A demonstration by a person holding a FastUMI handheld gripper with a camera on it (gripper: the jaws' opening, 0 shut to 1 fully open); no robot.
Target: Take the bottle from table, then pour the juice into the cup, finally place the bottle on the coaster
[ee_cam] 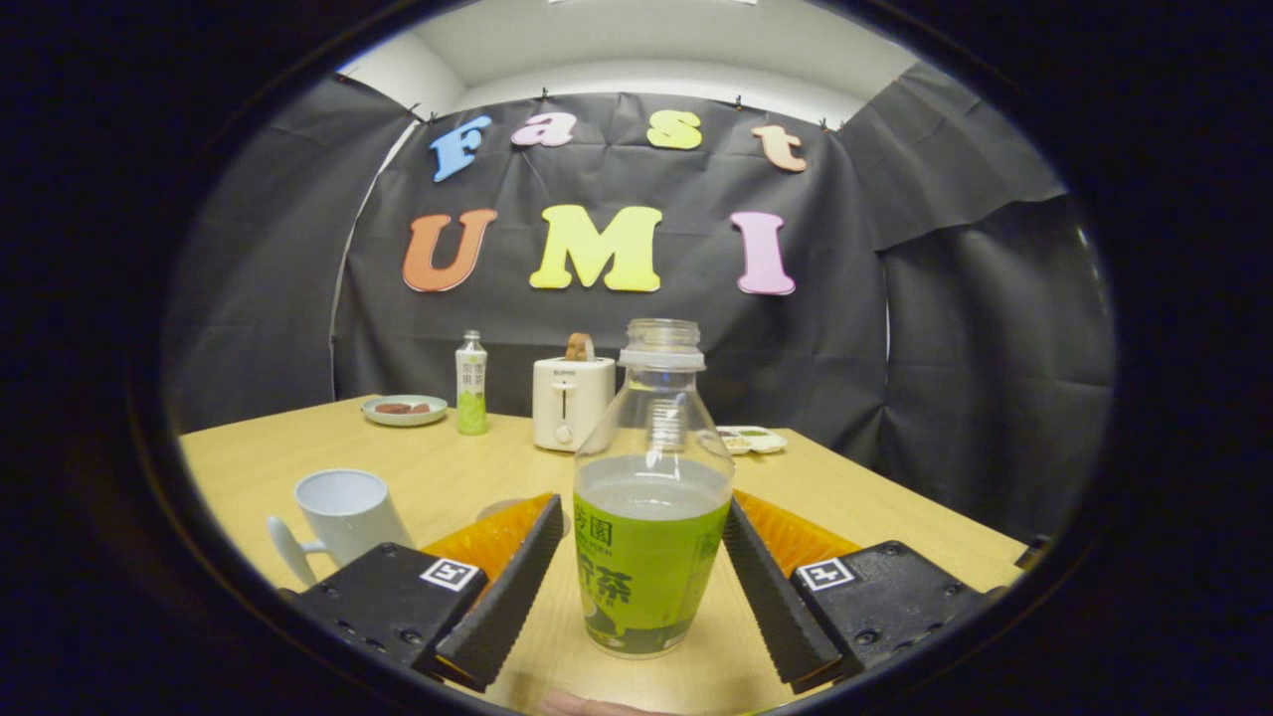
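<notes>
Our claw (636, 562) stands spread wide, one finger on each side of the bottle (651, 497). The finger at 3 o'clock looks to be touching or just shy of the bottle's wall near the liquid line; the one at 9 o'clock is beside it, and we cannot tell whether it touches. So we call the claw released around the bottle, not yet clenched on it.

The bottle stands upright on the table (895, 517) between the fingers, cap off, filled to roughly half with pale juice, a green wrap around its lower body. We judge it a thin clear plastic: light, a little springy, likely to dent under a hard squeeze and smooth enough to twist in the pads. The liquid will shift as it tips, and the open mouth will spill on any jerk. The best hold, we think, is on the straight wrapped section below the shoulder, where the walls run parallel.

Outward at 10 o'clock, near the left finger, stands the white cup (343, 512), handle toward us. Just past that finger's tip a pale round edge (502, 509) peeks out, perhaps the coaster; we cannot be sure. Farther off at 12 o'clock sits a toaster (571, 400), with a small bottle (470, 384) and a plate (405, 410) at 11 o'clock and a small dish (753, 439) at 1 o'clock.
</notes>
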